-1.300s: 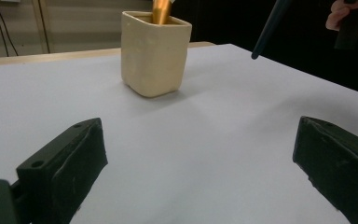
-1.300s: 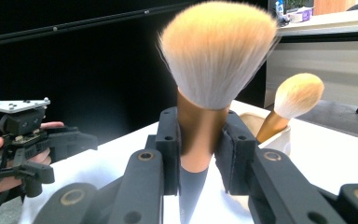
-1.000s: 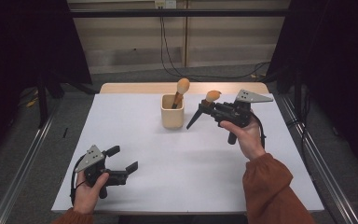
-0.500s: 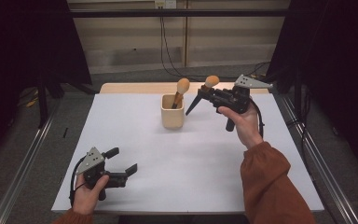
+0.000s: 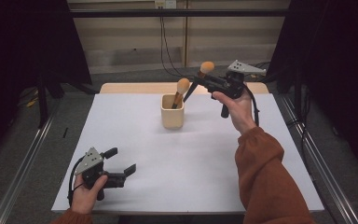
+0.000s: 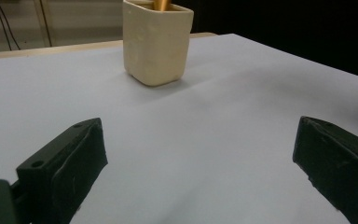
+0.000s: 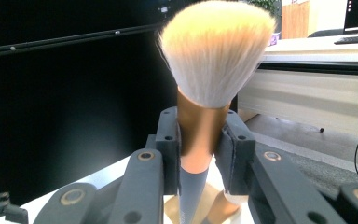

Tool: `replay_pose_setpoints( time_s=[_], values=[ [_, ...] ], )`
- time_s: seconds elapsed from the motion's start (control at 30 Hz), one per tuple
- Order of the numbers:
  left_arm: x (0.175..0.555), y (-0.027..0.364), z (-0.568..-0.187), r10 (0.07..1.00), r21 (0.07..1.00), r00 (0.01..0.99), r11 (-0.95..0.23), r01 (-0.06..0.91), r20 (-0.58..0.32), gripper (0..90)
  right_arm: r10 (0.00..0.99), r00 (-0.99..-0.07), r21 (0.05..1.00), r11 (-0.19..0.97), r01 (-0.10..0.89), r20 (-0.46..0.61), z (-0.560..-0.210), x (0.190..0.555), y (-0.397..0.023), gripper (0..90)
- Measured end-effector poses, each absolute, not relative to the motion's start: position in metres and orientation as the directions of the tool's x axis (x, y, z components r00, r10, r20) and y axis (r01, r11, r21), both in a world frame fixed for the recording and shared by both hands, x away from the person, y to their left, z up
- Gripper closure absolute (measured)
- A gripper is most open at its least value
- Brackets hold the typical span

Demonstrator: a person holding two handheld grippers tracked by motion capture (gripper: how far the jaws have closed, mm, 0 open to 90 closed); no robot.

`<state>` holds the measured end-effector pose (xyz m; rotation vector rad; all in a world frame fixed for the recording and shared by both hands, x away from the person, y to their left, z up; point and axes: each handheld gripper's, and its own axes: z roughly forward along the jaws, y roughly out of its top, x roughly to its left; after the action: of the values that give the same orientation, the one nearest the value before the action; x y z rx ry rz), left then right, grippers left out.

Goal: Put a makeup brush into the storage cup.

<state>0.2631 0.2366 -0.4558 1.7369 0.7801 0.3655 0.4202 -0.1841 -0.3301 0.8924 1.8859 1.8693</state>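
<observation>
A cream square cup (image 5: 172, 112) (image 6: 156, 42) stands near the far middle of the white table and holds one makeup brush (image 5: 181, 90) leaning right. My right gripper (image 5: 204, 80) (image 7: 199, 154) is raised above and right of the cup, shut on the copper ferrule of a second makeup brush (image 5: 206, 68) (image 7: 213, 51). Its pale bristles point up and its dark handle (image 5: 189, 93) slants down toward the cup. My left gripper (image 5: 119, 164) (image 6: 200, 163) rests low near the table's front left, jaws wide open with nothing between them.
A white sheet (image 5: 205, 154) covers the table. Metal rails (image 5: 23, 168) run along both sides. Cables (image 5: 164, 46) hang on the wall behind. A wooden strip (image 5: 130, 87) edges the table's far side.
My right gripper has risen and drifted left toward the cup with the brush in it, tilting the bristles upward. The left gripper has stayed put.
</observation>
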Motion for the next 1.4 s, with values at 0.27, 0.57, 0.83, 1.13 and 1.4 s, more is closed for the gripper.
replay_pose_setpoints(
  time_s=[0.27,0.57,0.83,1.13,1.4],
  values=[
    [0.264,0.238,-0.456,0.672,0.941,0.727,-0.136,0.311,-0.143,2.5,0.645,-0.745,0.978,-0.021,0.207,0.171,-0.343,0.430,-0.171,73.0],
    [0.265,0.239,-0.456,0.676,0.941,0.723,-0.136,0.311,-0.141,2.6,0.656,-0.737,0.975,0.004,0.223,0.166,-0.358,0.433,-0.164,73.0],
    [0.264,0.238,-0.456,0.676,0.941,0.726,-0.147,0.305,-0.130,2.5,0.657,-0.736,0.973,0.017,0.230,0.162,-0.365,0.436,-0.159,73.0],
    [0.264,0.238,-0.456,0.680,0.942,0.725,-0.163,0.295,-0.110,2.5,0.663,-0.733,0.972,0.033,0.233,0.153,-0.371,0.438,-0.153,73.0],
    [0.264,0.238,-0.456,0.676,0.940,0.729,-0.166,0.297,-0.111,2.5,0.663,-0.731,0.967,0.040,0.252,0.163,-0.382,0.440,-0.151,73.0]
  ],
)
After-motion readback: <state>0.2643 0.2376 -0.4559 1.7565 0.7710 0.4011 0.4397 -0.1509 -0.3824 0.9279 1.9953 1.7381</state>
